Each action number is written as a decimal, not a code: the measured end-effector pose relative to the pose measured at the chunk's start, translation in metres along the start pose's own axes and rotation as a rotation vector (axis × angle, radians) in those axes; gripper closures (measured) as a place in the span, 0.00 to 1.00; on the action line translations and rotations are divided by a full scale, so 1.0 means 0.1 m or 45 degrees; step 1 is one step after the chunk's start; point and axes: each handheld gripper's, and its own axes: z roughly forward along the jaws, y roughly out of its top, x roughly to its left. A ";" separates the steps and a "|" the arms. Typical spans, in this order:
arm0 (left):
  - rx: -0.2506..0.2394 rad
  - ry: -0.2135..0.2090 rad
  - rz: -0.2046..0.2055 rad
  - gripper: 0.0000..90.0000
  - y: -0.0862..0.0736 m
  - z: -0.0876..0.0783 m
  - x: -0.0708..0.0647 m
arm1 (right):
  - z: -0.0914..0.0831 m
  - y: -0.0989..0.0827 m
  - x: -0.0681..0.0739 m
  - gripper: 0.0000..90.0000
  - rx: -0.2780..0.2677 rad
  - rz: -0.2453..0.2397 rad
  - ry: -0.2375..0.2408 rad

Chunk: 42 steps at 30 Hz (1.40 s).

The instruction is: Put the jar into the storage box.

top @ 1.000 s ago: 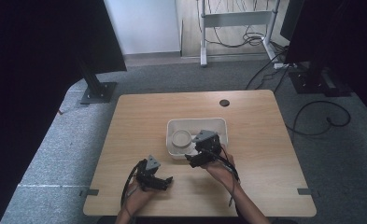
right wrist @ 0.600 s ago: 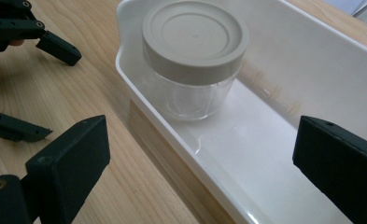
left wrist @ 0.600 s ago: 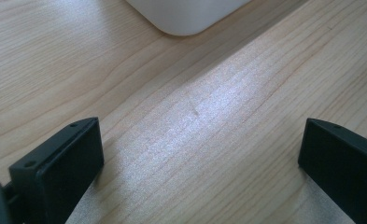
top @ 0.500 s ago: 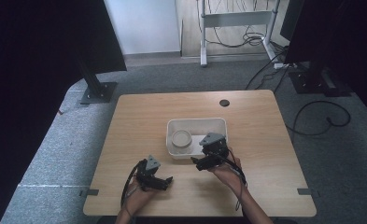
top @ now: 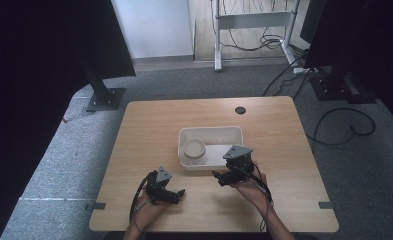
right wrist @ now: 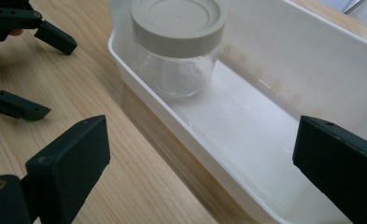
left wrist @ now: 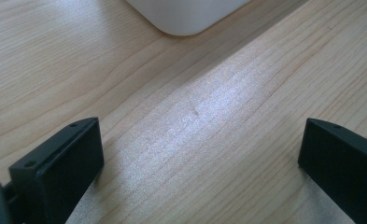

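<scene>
Since a second ago, my right hand-held gripper (top: pixel 223 177) has drawn back from over the white tray (top: pixel 211 134) toward my side of the surface (top: pixel 149 125); its jaws gape wide and hold nothing. My left hand-held gripper (top: pixel 176 196) rests low near the front edge, equally wide and empty. A lidded glass jar (right wrist: pixel 177 44) stands upright in the tray's left end.

Overhead view; two close tong-mounted views

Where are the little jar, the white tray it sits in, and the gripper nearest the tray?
jar (right wrist: pixel 176 21), right gripper view, on its grey lid.
white tray (right wrist: pixel 284 51), right gripper view, on its far wall.
right gripper (top: pixel 218 178), high view, between its fingertips.
</scene>
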 end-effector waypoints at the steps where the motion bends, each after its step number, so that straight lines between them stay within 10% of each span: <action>1: 0.000 0.000 0.000 0.00 0.00 0.00 0.00 | -0.01 -0.01 -0.01 0.04 -0.002 0.002 -0.004; 42: 0.000 0.002 -0.001 0.00 0.00 0.00 0.00 | -0.44 -0.84 -0.32 0.04 0.016 0.184 -0.155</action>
